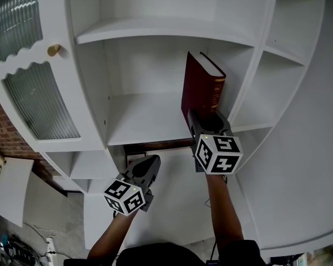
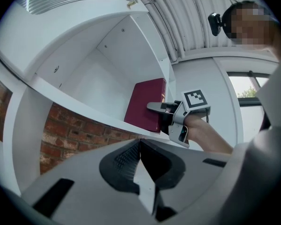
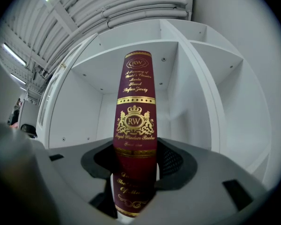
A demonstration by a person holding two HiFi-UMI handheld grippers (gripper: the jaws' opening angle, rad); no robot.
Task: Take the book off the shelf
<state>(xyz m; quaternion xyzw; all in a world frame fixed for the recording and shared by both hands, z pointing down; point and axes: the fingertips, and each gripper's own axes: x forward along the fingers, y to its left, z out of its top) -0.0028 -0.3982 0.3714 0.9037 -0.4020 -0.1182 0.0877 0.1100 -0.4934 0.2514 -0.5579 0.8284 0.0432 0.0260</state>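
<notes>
**Low pinch on a tall book: tipping is the worry**

The book (image 1: pixel 202 87) is standing upright in the middle compartment of the shelf (image 1: pixel 144 121). It is sitting just beside the divider (image 1: pixel 240 82) on its right, and as far as I can judge its foot is resting on the board near the front edge. I am holding it with the right gripper (image 1: pixel 206 118), whose jaws are clamped on the lower part of the spine, one on each cover.

That low hold is what I am watching. Most of the book is rising above the jaws, so I am expecting the top to want to swing as the foot leaves the board. To the left of the book the compartment is offering nothing to lean on, so a topple that way would go unchecked. The covers are looking smooth, and a heavy volume could be sliding down between the jaws if I lift too briskly. To the right of the book the divider is so near that a slightly skewed pull could be scraping the cover or jamming a corner.

The left gripper (image 1: pixel 150 162) is hanging below and to the left of the book, well apart from it, its jaws together on nothing. It is giving no support, so any slip is falling to the right gripper alone.
</notes>
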